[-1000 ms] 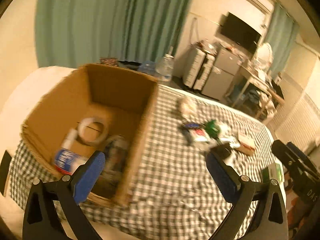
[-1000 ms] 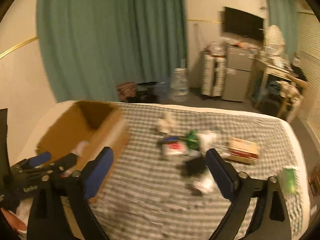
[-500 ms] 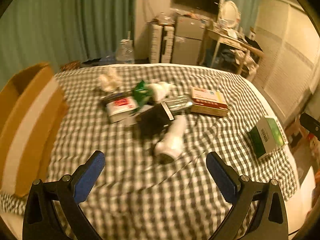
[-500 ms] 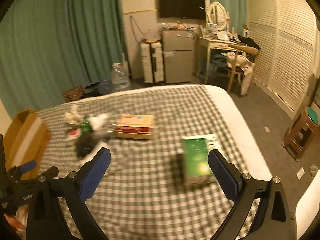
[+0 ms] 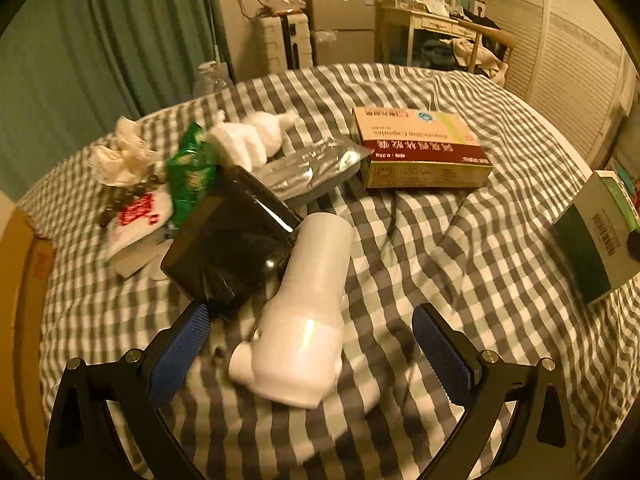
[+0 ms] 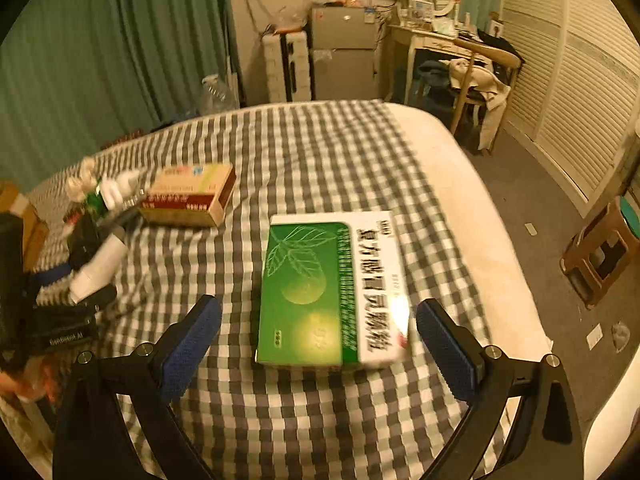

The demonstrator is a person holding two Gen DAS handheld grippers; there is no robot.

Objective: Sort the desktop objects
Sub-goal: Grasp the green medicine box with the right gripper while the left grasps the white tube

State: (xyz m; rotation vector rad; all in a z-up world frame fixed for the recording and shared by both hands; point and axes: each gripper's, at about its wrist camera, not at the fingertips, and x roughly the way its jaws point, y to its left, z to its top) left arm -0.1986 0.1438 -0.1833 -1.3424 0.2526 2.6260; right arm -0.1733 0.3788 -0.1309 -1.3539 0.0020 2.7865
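A white plastic bottle [image 5: 308, 312] lies on its side on the checked cloth, its neck end between the pads of my open left gripper [image 5: 310, 344]. A black pouch [image 5: 230, 248] lies against it on the left. My open right gripper [image 6: 318, 338] straddles the near end of a green and white medicine box [image 6: 332, 292] lying flat; the same box shows at the right edge of the left wrist view [image 5: 596, 236]. A red and beige medicine box [image 5: 420, 148] lies farther back, also in the right wrist view [image 6: 190, 196].
A clutter pile holds a green packet [image 5: 192, 172], a foil pack [image 5: 312, 164], a small white bottle [image 5: 256, 136], crumpled tissue [image 5: 120, 152] and a red-printed packet [image 5: 138, 216]. The cardboard box edge [image 5: 20, 300] is at left. The bed edge [image 6: 492, 232] drops off at right.
Both grippers swung right from the cardboard box and moved down close: the left onto the white bottle, the right onto the green box. Both stayed open.
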